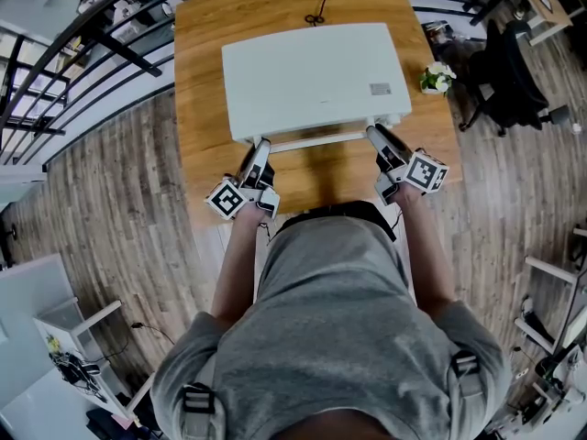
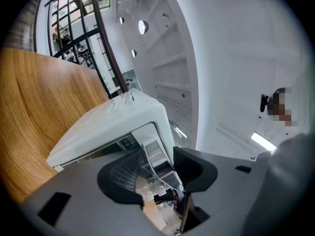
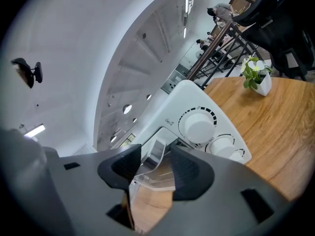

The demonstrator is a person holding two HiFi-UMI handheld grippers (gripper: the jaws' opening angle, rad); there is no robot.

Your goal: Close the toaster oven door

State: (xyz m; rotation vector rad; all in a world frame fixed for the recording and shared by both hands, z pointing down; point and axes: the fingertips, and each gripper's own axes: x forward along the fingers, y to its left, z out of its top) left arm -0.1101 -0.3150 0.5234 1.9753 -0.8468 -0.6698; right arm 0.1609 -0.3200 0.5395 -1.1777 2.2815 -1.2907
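A white toaster oven (image 1: 312,76) sits on the wooden table (image 1: 202,53), its front toward me. Its door handle bar (image 1: 316,141) runs along the front edge, and the door stands up close against the oven face; whether it is fully latched I cannot tell. My left gripper (image 1: 263,145) is at the handle's left end and my right gripper (image 1: 374,133) at its right end. In the left gripper view the jaws (image 2: 155,168) stand apart around the handle end (image 2: 153,154) without pressing it. In the right gripper view the clear handle end (image 3: 156,157) lies between the open jaws (image 3: 155,167), beside the control knobs (image 3: 199,125).
A small potted plant (image 1: 437,78) stands at the table's right edge, near an office chair (image 1: 509,71). A black cable (image 1: 315,7) lies behind the oven. A railing (image 1: 83,53) runs along the left, and the person's body is close against the table's front edge.
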